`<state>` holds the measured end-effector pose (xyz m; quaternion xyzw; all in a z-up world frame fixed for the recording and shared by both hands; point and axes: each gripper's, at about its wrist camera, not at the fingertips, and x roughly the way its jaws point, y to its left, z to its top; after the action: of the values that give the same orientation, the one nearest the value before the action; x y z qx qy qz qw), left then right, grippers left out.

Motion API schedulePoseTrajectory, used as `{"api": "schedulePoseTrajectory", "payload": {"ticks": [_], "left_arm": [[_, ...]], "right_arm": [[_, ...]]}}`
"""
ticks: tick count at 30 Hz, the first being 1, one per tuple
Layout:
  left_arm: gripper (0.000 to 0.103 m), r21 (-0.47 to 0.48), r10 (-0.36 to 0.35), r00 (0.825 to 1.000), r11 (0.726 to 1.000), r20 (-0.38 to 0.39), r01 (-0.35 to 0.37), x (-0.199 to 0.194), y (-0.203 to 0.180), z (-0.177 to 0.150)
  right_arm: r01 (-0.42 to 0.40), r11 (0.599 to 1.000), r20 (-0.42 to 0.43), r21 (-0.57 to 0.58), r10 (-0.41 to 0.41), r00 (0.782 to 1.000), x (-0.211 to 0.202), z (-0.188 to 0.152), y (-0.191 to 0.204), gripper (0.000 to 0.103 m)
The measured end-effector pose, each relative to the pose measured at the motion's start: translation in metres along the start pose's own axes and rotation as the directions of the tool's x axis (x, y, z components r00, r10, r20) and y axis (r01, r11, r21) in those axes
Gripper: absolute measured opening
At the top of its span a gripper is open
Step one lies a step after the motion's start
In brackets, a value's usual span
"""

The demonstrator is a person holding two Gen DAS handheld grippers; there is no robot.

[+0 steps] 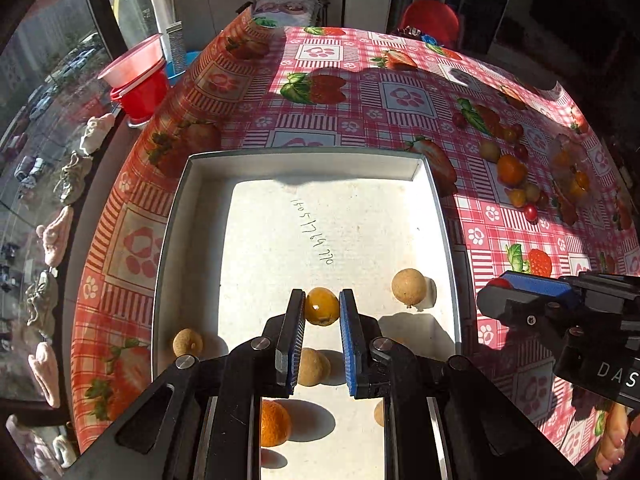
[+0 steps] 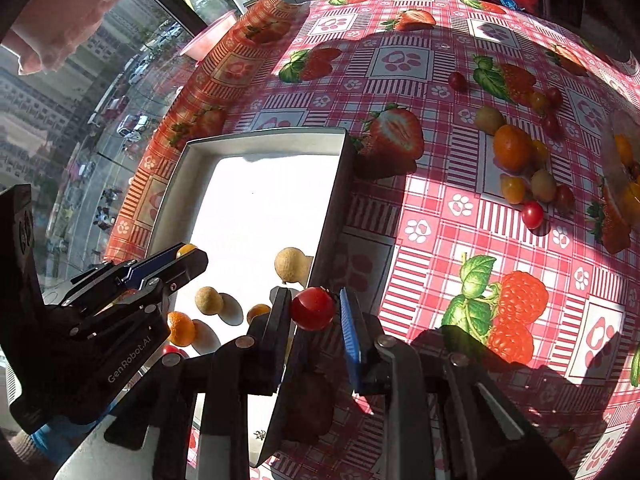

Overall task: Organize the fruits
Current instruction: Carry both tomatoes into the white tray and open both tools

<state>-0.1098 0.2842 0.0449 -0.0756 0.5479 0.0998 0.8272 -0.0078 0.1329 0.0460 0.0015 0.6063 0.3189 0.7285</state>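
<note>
A white shallow box [image 1: 172, 240] lies on the strawberry-print tablecloth; it also shows in the right wrist view [image 2: 332, 200]. My left gripper [image 1: 321, 307] is shut on a small yellow-orange fruit [image 1: 321, 306] above the box floor. Tan round fruits [image 1: 408, 287] and an orange [image 1: 274, 424] lie in the box. My right gripper [image 2: 314, 309] is shut on a red cherry tomato [image 2: 312, 308] above the box's right wall. Loose fruits [image 2: 512, 148] lie in a cluster at the right of the table.
A red bucket with a pink basin [image 1: 138, 80] stands on the window ledge at the left. Shoes [image 1: 72, 176] line the sill. A red stool [image 1: 432, 20] stands beyond the table's far edge. A clear bag [image 2: 620, 148] lies at the table's right.
</note>
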Motion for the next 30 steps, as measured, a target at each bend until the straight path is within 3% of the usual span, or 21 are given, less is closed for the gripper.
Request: {"api": "schedulePoseTrajectory", "payload": {"ticks": [11,23,28,29,30], "left_arm": [[0.019,-0.056,0.038,0.999,0.998,-0.037,-0.040,0.027,0.034,-0.003],[0.019,-0.030,0.039,0.997,0.999,-0.071,-0.041,0.040,0.028,-0.009],[0.020,-0.023,0.056,0.995,0.998,-0.085,-0.058,0.044,0.026,-0.010],[0.022,-0.022,0.061,0.994,0.998,-0.086,-0.063,0.044,0.026,-0.010],[0.041,-0.019,0.075,0.993,0.997,-0.087,-0.077,0.044,0.026,-0.009]], "right_arm": [[0.034,0.997,-0.019,-0.074,-0.035,0.999,0.042,0.034,0.034,0.027],[0.094,0.989,-0.076,-0.118,-0.103,0.992,0.074,0.040,0.036,0.027],[0.064,0.991,-0.095,-0.120,-0.075,0.993,0.078,0.041,0.037,0.033],[0.056,0.992,-0.095,-0.117,-0.067,0.993,0.077,0.042,0.037,0.035],[0.049,0.992,-0.094,-0.114,-0.059,0.994,0.077,0.043,0.038,0.039]]}}
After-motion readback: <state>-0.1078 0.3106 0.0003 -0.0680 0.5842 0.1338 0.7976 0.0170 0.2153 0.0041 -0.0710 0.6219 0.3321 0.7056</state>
